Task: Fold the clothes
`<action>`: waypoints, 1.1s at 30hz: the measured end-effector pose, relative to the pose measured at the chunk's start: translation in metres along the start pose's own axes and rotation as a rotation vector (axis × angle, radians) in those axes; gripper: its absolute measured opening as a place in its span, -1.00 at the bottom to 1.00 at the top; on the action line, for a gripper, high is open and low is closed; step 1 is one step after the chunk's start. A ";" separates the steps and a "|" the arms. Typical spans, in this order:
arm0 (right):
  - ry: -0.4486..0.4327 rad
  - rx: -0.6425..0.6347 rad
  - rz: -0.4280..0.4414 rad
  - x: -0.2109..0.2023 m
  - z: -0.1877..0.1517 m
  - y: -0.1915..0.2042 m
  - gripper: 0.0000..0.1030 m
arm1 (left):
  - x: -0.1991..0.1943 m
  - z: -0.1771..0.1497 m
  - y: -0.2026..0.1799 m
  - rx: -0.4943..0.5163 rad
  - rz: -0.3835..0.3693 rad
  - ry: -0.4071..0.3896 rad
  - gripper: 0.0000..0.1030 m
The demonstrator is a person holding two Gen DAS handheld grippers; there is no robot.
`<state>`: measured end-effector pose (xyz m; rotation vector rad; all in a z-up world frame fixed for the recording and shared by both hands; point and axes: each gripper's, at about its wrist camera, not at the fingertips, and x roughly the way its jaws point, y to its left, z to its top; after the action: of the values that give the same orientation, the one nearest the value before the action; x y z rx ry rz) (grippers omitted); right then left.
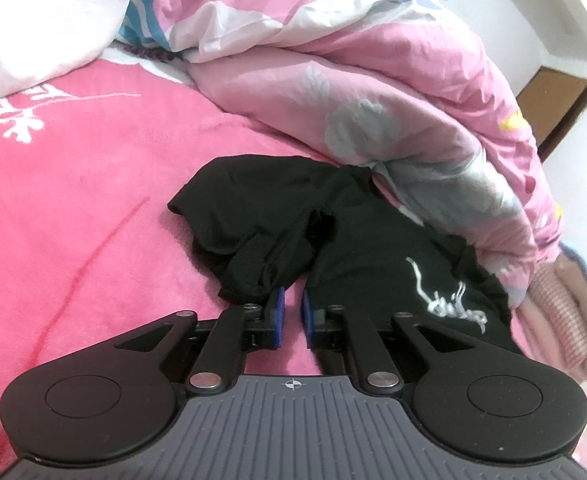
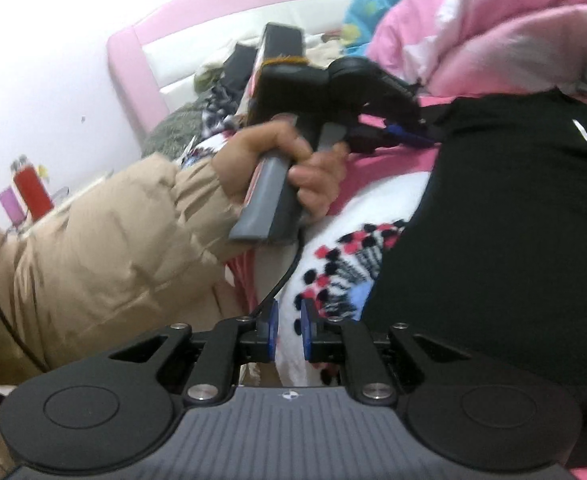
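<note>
The left gripper [image 1: 292, 306] has its blue pads a little apart with nothing between them, the black garment [image 1: 293, 220] bunched on the pink blanket [image 1: 73, 200] just past its tips. The right gripper [image 2: 289, 320] is likewise slightly parted and seemingly empty in the blurred view, the garment at its right and the person's hand [image 2: 293, 168] beyond.

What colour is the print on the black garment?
White, a scribbled script print on the black garment; clearest in the left wrist view.

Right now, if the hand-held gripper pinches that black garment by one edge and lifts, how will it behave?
Probably floppy: the black garment lies bunched in soft folds on the pink blanket, so it should sag and hang from the pinch. Likely light, since the cloth looks thin. Its far edge sits against the pink quilt, so it may drag there.
</note>
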<state>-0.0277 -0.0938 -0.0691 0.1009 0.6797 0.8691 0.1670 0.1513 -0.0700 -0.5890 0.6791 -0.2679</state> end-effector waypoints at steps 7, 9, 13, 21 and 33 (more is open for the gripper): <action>-0.115 0.134 -0.080 -0.041 -0.007 -0.023 -0.74 | 0.020 0.017 -0.017 -0.040 -0.049 0.047 0.49; -0.139 0.150 -0.106 -0.053 -0.011 -0.028 -0.74 | 0.032 0.023 -0.026 0.006 -0.018 0.039 0.50; -0.188 0.177 -0.152 -0.070 -0.014 -0.042 -0.73 | 0.057 0.041 -0.030 0.025 0.063 0.013 0.26; -0.280 0.237 -0.217 -0.094 -0.018 -0.073 -0.73 | 0.092 0.083 -0.013 0.063 0.214 -0.023 -0.98; -0.318 0.271 -0.250 -0.104 -0.023 -0.095 -0.73 | 0.068 0.099 0.011 -0.054 0.141 0.135 -0.85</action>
<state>-0.0243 -0.2371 -0.0673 0.3810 0.4946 0.5017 0.2837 0.1734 -0.0493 -0.5754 0.8564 -0.1591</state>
